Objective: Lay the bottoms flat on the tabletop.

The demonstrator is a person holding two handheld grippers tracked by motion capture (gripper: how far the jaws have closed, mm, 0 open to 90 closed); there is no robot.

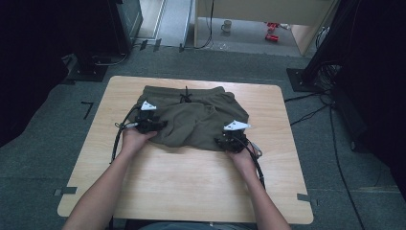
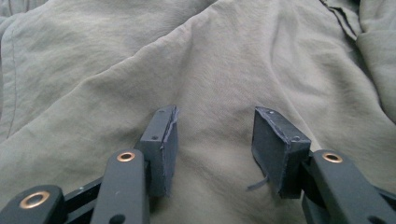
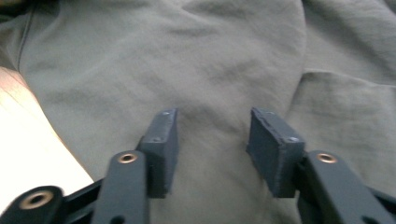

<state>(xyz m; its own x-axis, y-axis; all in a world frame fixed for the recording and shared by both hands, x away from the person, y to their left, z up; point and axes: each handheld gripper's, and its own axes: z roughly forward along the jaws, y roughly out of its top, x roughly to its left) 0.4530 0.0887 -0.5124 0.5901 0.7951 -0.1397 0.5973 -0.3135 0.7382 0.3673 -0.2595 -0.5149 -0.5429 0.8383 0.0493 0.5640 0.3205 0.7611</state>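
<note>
Person's forearms come in from the near edge of the wooden table [image 1: 191, 191]; each hand holds a gripper at the near hem of a pair of olive drawstring shorts [image 1: 191, 122]. Left gripper [image 1: 147, 120] sits on the shorts' left side, jaws spread with cloth lying flat between the pads [image 2: 169, 140], nothing pinched. Right gripper [image 1: 231, 139] sits at the shorts' near right corner, jaws likewise spread over the fabric, bare tabletop showing just beside the hem in the right gripper view; pads [image 3: 164, 140] not closed on anything. Shorts [image 2: 210, 70] lie in the far half of the table, waistband and black drawstring [image 1: 186, 96] toward the far edge, legs folded or bunched toward the person, surface creased. Likely handling: light, limp woven cloth, no stiffness, will drape and sag from any grip point; low slip risk against the rubbery pads, nothing fragile. Best hold is probably a doubled hem or the thicker waistband seam, one gripper per corner, pinching through a raised fold so the pads don't scrape the table. Table is a smooth light wood laminate with rounded corners, so cloth should slide easily. Beyond the shorts: grey carpet floor, tape marks, loose black cables to the right, dark stands and equipment either side, and a mug [image 1: 226, 25] on the floor under a desk far behind.
</note>
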